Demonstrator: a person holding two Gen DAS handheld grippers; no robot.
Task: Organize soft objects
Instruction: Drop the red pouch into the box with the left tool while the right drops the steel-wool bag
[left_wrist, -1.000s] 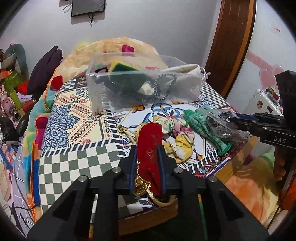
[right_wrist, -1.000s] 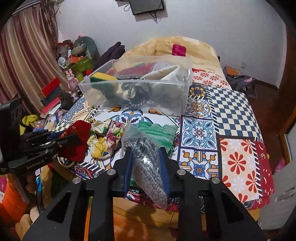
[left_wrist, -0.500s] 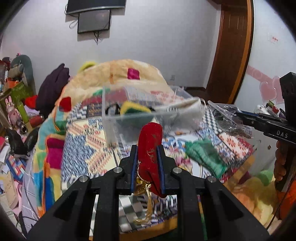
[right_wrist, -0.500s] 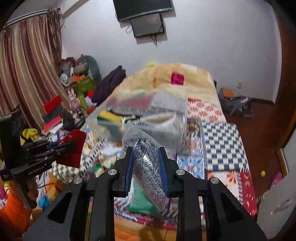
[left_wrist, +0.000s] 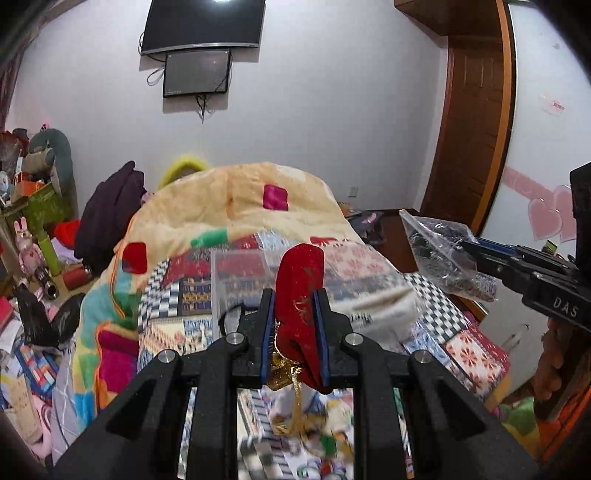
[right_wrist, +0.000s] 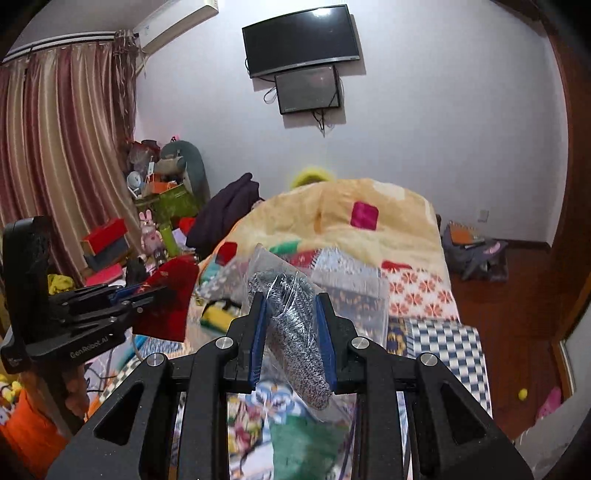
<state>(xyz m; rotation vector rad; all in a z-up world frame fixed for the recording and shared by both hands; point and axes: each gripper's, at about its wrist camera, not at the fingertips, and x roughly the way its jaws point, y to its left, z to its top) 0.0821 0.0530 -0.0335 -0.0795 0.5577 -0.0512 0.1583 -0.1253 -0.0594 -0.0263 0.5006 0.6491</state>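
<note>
We see the bed with its patchwork cover filling the middle of both views, and on it, beyond the fingers, a clear plastic bin with soft items inside. Above the bed's near edge our left gripper is clenched on a red velvet pouch with gold trim hanging below it. Beside it, our right gripper is clamped on a grey scrubber sealed in a clear bag.

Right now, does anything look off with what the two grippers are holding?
Yes: a gold cord dangles loose below the red pouch in the left gripper. The bagged scrubber sits firmly in the right gripper.
</note>
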